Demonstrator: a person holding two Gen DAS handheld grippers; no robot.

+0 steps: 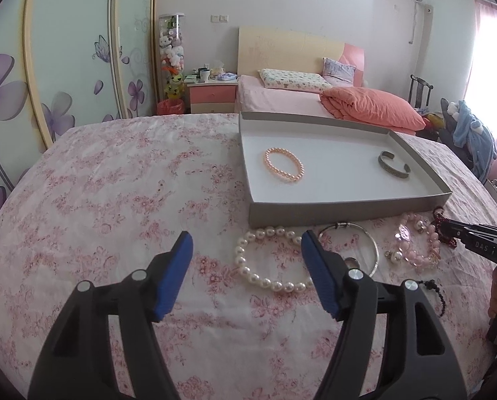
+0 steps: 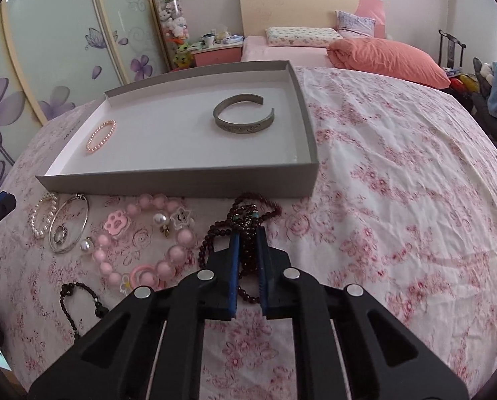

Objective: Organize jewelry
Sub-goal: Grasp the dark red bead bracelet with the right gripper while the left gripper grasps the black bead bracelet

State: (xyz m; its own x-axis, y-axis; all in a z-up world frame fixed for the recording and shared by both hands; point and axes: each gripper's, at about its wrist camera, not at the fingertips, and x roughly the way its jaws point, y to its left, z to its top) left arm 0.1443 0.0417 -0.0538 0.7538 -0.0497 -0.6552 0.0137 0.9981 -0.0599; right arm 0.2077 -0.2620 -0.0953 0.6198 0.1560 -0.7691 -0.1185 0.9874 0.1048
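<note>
A grey tray (image 1: 348, 211) (image 2: 181, 183) on the floral cloth holds a small pink bead bracelet (image 1: 284, 165) (image 2: 101, 136) and a silver cuff (image 1: 394, 164) (image 2: 244, 116). In front of it lie a white pearl bracelet (image 1: 265, 260) (image 2: 42, 215), a silver bangle (image 1: 358, 243) (image 2: 69, 228), a big pink bead bracelet (image 1: 415, 243) (image 2: 141, 243), a small black bead bracelet (image 2: 81, 296) and a dark red bead string (image 2: 245, 220). My left gripper (image 1: 246, 243) is open above the cloth, at the pearl bracelet. My right gripper (image 2: 248, 236) is shut on the dark red string.
The table with the pink floral cloth (image 1: 115, 200) fills both views. A bed with an orange quilt (image 1: 372, 106) stands behind it, a wardrobe with flower doors (image 1: 48, 83) at the left. My right gripper also shows in the left wrist view (image 1: 475, 238).
</note>
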